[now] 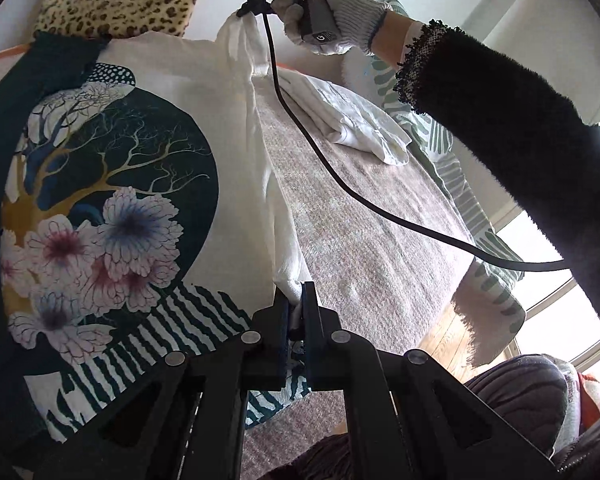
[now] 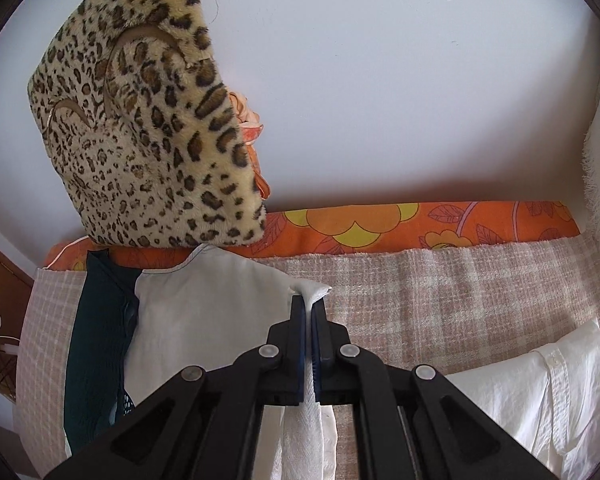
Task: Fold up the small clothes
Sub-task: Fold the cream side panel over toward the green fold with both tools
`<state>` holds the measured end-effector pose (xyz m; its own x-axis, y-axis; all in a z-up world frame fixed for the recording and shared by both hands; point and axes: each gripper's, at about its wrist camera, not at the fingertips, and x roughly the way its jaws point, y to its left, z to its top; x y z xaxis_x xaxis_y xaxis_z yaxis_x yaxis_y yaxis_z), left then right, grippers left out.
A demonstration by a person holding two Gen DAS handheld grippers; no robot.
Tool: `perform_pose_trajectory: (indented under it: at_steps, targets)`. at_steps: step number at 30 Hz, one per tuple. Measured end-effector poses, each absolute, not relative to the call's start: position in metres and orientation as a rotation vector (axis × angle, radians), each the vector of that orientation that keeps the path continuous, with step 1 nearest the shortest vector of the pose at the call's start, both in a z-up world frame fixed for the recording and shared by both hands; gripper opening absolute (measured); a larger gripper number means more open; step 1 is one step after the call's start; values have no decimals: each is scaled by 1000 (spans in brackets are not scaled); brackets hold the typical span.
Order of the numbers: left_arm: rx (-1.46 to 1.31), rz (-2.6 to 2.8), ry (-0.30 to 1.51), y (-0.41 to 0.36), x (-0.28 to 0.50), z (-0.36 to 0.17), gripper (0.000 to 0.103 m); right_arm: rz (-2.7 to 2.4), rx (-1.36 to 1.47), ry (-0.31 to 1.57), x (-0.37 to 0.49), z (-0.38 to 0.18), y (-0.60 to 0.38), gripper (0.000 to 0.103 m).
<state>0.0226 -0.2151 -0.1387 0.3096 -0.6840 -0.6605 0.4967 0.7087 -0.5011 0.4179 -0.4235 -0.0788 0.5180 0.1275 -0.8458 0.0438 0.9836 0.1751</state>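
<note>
A white printed top [image 1: 140, 152], with a tree-and-flowers design and dark trim, is held up by one side edge above the pinkish woven blanket [image 1: 372, 248] of what appears to be a bed; its far side is seen resting on the blanket in the right wrist view. The fabric's near corner is pinched between the pressed-together jaws of the left tool [image 1: 296, 304], and the upper corner of the same edge is pinched by the right tool [image 2: 309, 308], whose pads are closed on a white bunch of cloth. This garment is judged to be at the start of its fold: an edge is lifted, but no crease is laid yet. A white shirt [image 2: 540, 396] lies already folded on the blanket nearby, so one piece appears done. A leopard-print cushion [image 2: 140, 128] and an orange flowered pillow [image 2: 380, 224] are propped by the wall behind.
</note>
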Motion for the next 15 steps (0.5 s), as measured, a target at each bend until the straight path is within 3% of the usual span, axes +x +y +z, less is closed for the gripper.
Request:
perform_pose_trajectory:
  at_steps: [15]
  targets:
    - [-299,-707,999,-155,22,-150,4,144,24,1091,456,-99,-279,0]
